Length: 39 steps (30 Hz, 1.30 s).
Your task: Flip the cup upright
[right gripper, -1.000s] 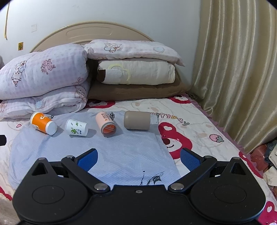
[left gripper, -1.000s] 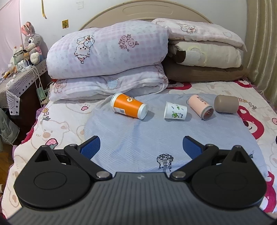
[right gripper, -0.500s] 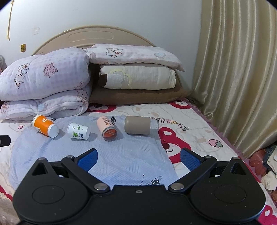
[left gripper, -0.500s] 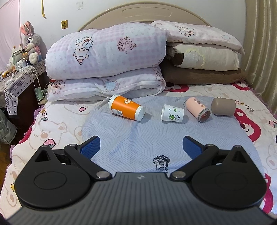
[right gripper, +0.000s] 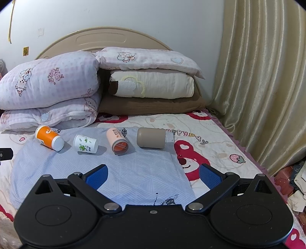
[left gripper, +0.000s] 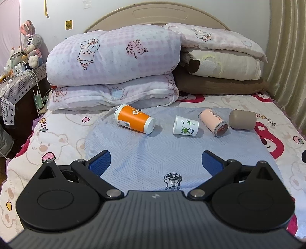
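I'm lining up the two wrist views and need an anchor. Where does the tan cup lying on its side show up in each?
Left wrist: tan cup at far right of the cup row, right of centre.
Right wrist: tan cup near centre, again rightmost in the row.
Shared landmark: the pink cup lies just to its left in both.

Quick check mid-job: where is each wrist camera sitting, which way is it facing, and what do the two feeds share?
Left wrist: low over the bed's foot, facing the headboard; left gripper jaws open, bedside table at left.
Right wrist: further right, same heading; right gripper jaws open, curtain at right.
Shared: orange cup, white cup, pink cup and taupe cup, all lying on the blue cloth.
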Each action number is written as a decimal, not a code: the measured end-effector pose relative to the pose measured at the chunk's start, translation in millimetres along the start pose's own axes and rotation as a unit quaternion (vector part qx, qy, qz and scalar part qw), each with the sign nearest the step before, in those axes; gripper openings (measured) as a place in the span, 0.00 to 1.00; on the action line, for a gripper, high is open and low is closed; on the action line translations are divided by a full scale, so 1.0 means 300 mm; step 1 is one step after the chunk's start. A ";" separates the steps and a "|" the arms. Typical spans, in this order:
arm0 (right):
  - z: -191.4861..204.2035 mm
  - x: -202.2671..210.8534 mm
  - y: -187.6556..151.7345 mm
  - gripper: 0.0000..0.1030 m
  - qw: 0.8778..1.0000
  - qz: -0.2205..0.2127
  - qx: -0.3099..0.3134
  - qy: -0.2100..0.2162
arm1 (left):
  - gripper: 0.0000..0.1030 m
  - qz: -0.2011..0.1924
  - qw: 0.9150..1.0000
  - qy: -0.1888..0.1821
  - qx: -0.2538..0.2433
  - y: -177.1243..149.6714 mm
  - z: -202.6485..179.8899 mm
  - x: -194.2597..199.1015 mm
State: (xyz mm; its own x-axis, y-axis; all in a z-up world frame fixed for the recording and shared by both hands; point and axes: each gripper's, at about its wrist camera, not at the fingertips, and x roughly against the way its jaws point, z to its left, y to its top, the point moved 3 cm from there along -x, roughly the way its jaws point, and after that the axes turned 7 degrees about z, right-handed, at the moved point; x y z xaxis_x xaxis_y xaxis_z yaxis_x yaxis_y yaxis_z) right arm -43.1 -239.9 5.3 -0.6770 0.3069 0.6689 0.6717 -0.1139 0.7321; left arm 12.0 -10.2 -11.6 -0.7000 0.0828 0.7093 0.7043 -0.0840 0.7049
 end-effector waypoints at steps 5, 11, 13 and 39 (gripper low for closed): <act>0.001 -0.002 -0.001 1.00 1.000 0.002 0.003 0.003 | 1.00 0.005 1.000 -0.004 0.001 -0.001 0.002 -0.012; 0.013 -0.007 -0.001 1.00 1.000 0.006 0.011 0.015 | 1.00 0.020 1.000 -0.005 0.002 0.008 0.002 -0.041; 0.017 -0.003 0.001 1.00 1.000 0.003 0.014 0.015 | 1.00 0.023 1.000 -0.009 0.005 0.009 0.005 -0.046; 0.024 -0.053 0.170 1.00 0.988 -0.005 0.025 0.149 | 1.00 0.019 0.995 -0.050 -0.087 0.254 -0.019 -0.164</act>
State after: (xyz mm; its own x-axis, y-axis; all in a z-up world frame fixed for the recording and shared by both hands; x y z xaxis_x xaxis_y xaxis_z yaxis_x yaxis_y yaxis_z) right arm 4.2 -243.9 30.9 -0.7374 0.0146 0.6752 0.6733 -0.0624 0.7367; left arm 99.4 -26.3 7.1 -0.6525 0.1735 0.7376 0.6925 -0.2588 0.6734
